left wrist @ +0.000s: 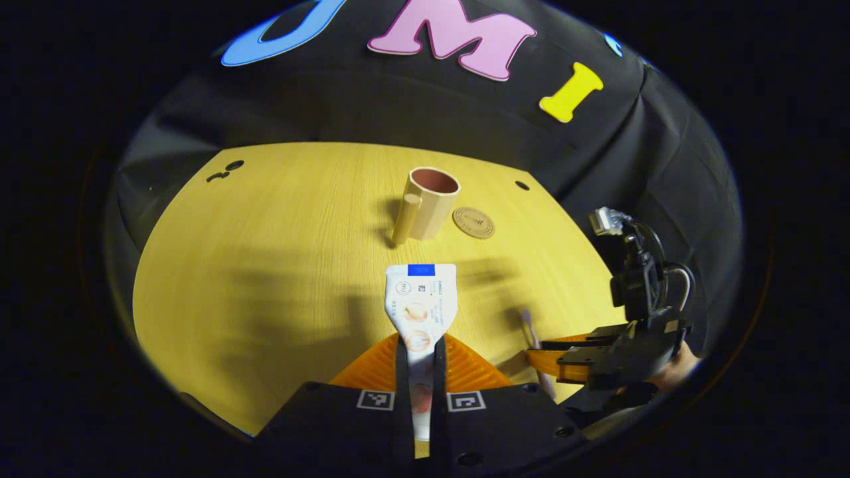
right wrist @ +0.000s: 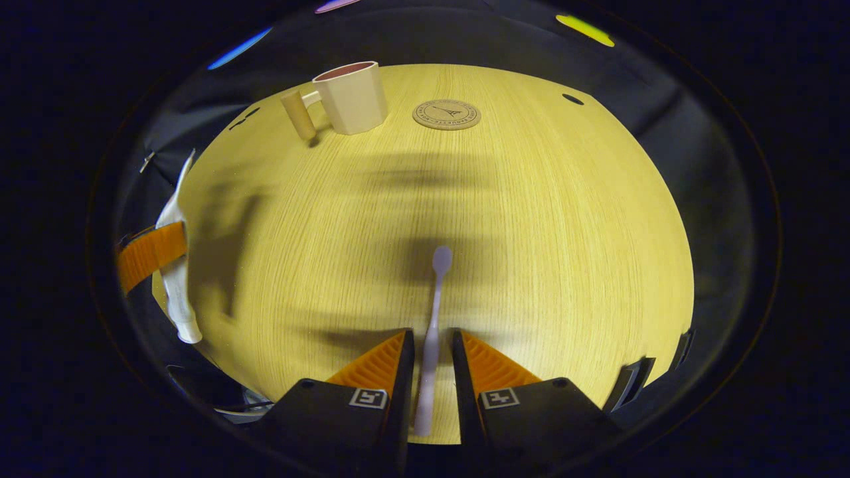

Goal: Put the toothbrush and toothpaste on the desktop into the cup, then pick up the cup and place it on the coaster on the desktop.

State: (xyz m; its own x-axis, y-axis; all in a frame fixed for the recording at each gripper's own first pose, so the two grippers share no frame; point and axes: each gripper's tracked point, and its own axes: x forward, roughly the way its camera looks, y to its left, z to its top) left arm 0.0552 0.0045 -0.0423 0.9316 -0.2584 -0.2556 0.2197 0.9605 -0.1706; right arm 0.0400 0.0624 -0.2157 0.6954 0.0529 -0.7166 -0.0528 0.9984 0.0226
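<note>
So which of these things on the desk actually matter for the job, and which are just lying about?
Part of the job:
- toothpaste, clamped in the left gripper
- toothbrush, between the right gripper fingers
- cup
- coaster, beside the cup
- desk

Just lying about:
- nothing loose; there are small dark holes in the desk

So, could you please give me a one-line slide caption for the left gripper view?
Left gripper holds the toothpaste clamped, aimed at the cup beside the coaster.
</note>
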